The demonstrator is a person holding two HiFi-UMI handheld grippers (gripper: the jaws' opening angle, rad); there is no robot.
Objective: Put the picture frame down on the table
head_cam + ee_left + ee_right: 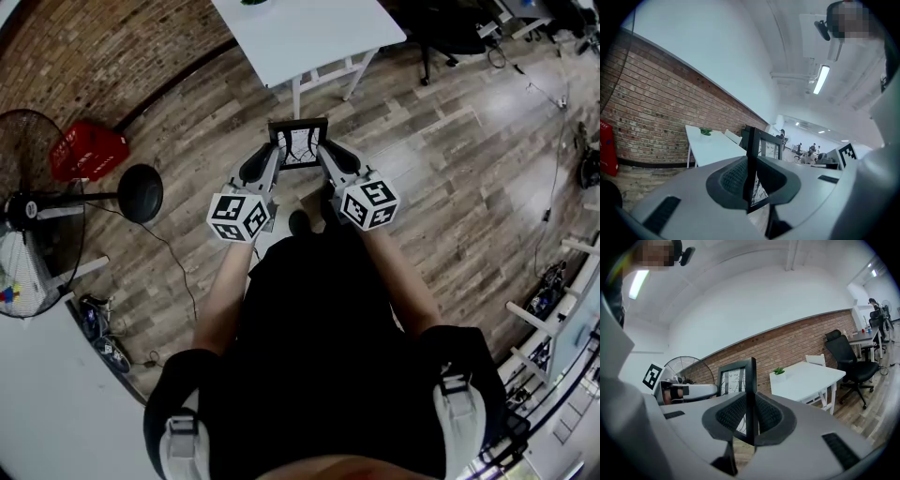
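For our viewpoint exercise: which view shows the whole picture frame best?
The head view: the picture frame appears whole, face-on. Each gripper view shows it obliquely, one side edge clamped in its jaws.

The picture frame (pixel 298 145) hangs between the left gripper (pixel 273 156) and right gripper (pixel 324 156), one on each side edge. The desk (pixel 309 37) is just ahead, and the fan (pixel 37 202) and basket (pixel 86 150) are off left.

Bright, even indoor light is filling all three views. In the left gripper view a ceiling tube (pixel 820 79) is glowing high above the fingers (pixel 733 176). In the right gripper view another tube (pixel 637 283) is shining up and left of the fingers (pixel 733 413). In the head view the floor (pixel 525 89) is catching pale glare right of the fingers. Fisheye bending is curving every edge, the corners are going black, and the fingers nearest each lens are looking soft.
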